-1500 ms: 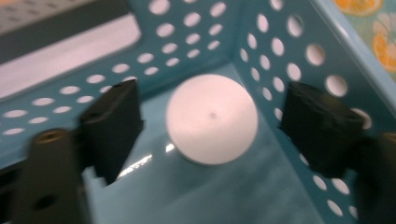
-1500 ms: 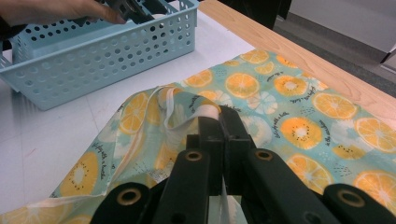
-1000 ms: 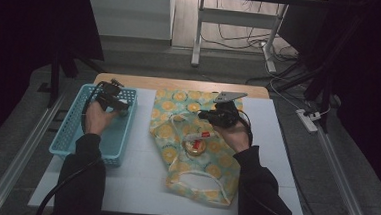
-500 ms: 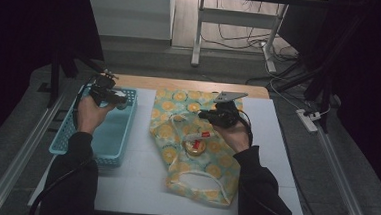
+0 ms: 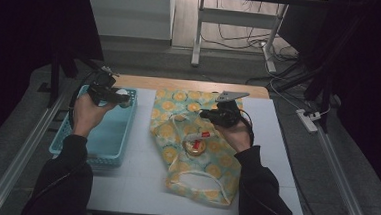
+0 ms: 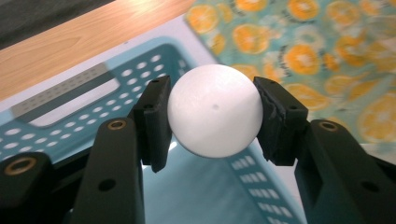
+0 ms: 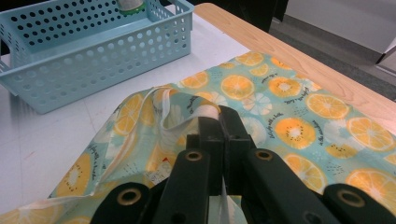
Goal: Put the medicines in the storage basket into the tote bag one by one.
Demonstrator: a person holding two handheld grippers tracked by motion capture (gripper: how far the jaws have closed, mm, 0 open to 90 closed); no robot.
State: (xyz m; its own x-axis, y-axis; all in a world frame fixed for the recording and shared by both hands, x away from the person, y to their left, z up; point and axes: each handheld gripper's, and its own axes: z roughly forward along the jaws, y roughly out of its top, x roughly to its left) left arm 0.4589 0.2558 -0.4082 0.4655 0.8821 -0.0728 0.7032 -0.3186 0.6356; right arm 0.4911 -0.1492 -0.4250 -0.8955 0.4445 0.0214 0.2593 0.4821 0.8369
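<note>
A white ball (image 6: 212, 116) sits between the two black pads of my left gripper (image 6: 212, 120), which is shut on it. In the high view the left gripper (image 5: 120, 97) holds this ball (image 5: 123, 92) over the far right corner of the light blue basket (image 5: 88, 156). My right gripper (image 7: 219, 116) is shut on a fold at the opening of the orange-print cloth bag (image 7: 280, 107) and holds that edge raised. Seen from above, the right gripper (image 5: 204, 114) is over the bag (image 5: 209, 181), with a small round jar-like item (image 5: 194, 147) lying on the cloth just in front of it.
The perforated basket (image 7: 93, 51) stands left of the bag on a white mat (image 5: 138, 184). A wooden table edge (image 5: 180, 84) runs along the far side. Metal rails (image 5: 20, 147) flank the table, and a power strip (image 5: 308, 119) lies on the floor at the right.
My left hand has lifted up out of the basket with the white ball in its jaws. The right hand and the bag have stayed where they were.
</note>
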